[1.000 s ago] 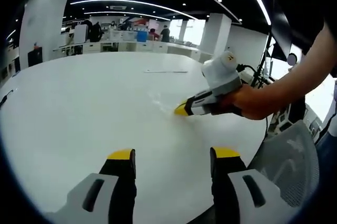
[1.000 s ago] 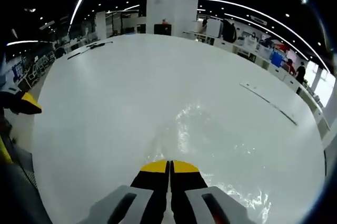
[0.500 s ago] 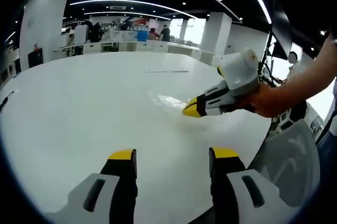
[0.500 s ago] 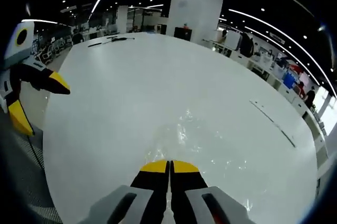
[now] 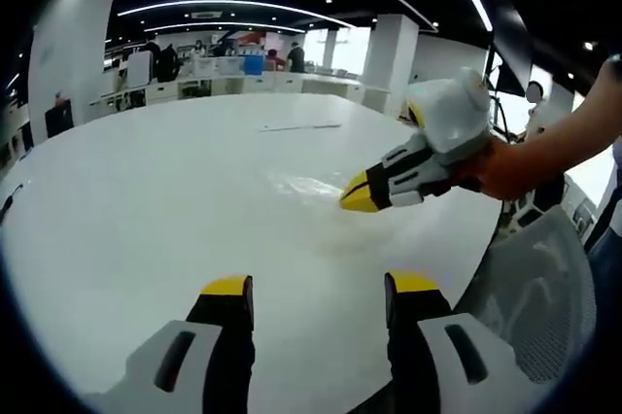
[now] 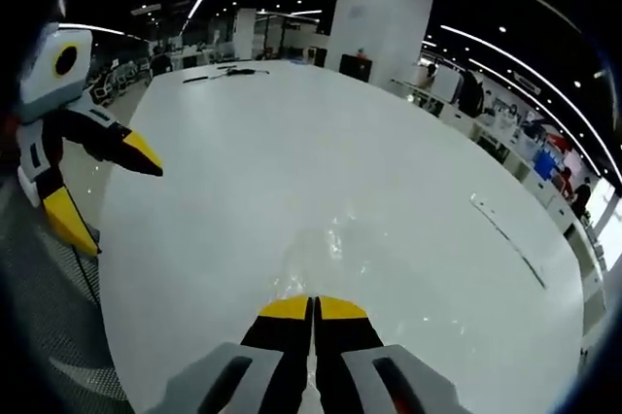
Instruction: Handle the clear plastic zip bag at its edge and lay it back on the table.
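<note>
The left gripper view looks from low over the near edge of the white table [image 5: 146,210] — across its top toward far desks at the upper middle of the frame. The right gripper view sits close above the same table [image 6: 321,171], facing along it toward a white pillar [image 6: 384,16] at upper centre. Both views share the tabletop — each catches the opposite gripper at its frame's side.

Clear bag [image 6: 326,254], white table [image 6: 292,161]
</note>
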### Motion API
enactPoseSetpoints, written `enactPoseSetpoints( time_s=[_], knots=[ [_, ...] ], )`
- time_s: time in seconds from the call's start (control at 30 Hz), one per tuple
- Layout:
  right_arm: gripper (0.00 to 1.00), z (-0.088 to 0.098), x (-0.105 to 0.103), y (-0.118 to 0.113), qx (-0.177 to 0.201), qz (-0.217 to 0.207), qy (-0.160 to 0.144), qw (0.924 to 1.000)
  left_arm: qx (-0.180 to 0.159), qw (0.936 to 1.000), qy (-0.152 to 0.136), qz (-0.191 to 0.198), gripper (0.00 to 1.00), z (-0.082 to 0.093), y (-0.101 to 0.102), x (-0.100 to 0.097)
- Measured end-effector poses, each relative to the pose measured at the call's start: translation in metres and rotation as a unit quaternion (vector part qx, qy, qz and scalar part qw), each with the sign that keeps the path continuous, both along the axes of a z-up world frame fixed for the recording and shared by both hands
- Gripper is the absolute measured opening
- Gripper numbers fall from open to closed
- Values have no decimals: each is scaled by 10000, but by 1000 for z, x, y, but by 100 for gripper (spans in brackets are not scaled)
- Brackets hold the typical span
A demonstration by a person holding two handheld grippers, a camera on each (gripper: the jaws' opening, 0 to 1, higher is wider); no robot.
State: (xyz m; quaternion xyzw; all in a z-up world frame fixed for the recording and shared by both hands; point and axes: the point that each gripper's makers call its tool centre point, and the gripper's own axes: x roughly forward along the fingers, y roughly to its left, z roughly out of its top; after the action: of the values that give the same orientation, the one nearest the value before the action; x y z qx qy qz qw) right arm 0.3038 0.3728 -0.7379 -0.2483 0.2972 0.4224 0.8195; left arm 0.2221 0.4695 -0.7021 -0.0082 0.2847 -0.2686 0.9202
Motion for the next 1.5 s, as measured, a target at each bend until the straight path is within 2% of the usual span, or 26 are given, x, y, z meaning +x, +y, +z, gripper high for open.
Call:
enactPoseSetpoints(
  time_s=[0.1,0.17,0.33,0.47,0.6,0.93,0.97,1.17,1.3,1.43,1.5],
  knots=[
    [0,1,-3,1,-28,144,3,9999,111,9999,4,-45,52,-3,0,1],
    [0,4,-13,2,-155,372,-50,9992,200,9998,13,-64,50,-5,0,1],
    [0,6,-28,4,-239,592,-63,9979,301,9994,-5,-156,51,-6,1,5],
    [0,8,-36,6,-326,796,-102,9962,448,9988,-32,-196,51,-10,11,12],
    [0,10,-39,7,-309,861,-110,9957,633,9976,-50,-289,51,-13,15,14],
    [0,16,-46,9,-338,1077,-156,9935,955,9938,-216,-531,48,-5,14,25],
    [0,16,-48,9,-355,1110,-166,9930,1096,9917,-263,-611,48,-5,16,28],
    [0,17,-57,9,-412,1281,-181,9907,1334,9868,-399,-824,47,-3,17,41],
    [0,17,-62,8,-439,1350,-184,9897,1634,9783,-564,-1140,46,-5,16,52],
    [0,18,-66,8,-450,1425,-189,9886,1736,9743,-619,-1294,46,-7,14,57],
    [0,20,-68,9,-440,1468,-203,9880,1848,9699,-693,-1425,45,-8,12,61]
  ],
)
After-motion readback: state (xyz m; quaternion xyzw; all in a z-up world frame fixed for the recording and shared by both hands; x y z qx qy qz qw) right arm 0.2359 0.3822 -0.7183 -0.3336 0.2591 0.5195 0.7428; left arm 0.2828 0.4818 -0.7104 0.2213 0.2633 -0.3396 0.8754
